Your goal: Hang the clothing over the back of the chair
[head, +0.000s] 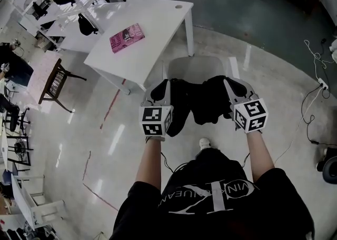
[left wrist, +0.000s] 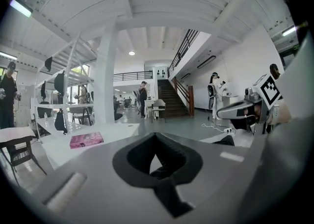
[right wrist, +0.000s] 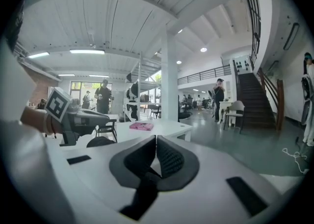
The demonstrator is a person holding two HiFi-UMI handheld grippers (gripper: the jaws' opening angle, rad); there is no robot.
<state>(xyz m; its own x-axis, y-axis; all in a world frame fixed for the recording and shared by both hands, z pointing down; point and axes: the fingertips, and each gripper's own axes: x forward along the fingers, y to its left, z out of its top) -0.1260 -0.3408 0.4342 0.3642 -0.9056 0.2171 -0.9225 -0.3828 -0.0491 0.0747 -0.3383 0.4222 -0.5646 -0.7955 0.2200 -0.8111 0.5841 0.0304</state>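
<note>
Fingers [left wrist: 135, 158] of both the left gripper [head: 164, 86] and right gripper [head: 229, 83] clamp one black garment [head: 197, 102] above one chair [head: 196, 68].

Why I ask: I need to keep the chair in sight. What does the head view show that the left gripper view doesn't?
Only the head view: the pale chair just past the black clothing, which is stretched between the left gripper and the right gripper. Only the left gripper view: its own jaws shut on a fold of that cloth, and the staircase beyond. Both: the pink book on the white table, and the right gripper.
</note>
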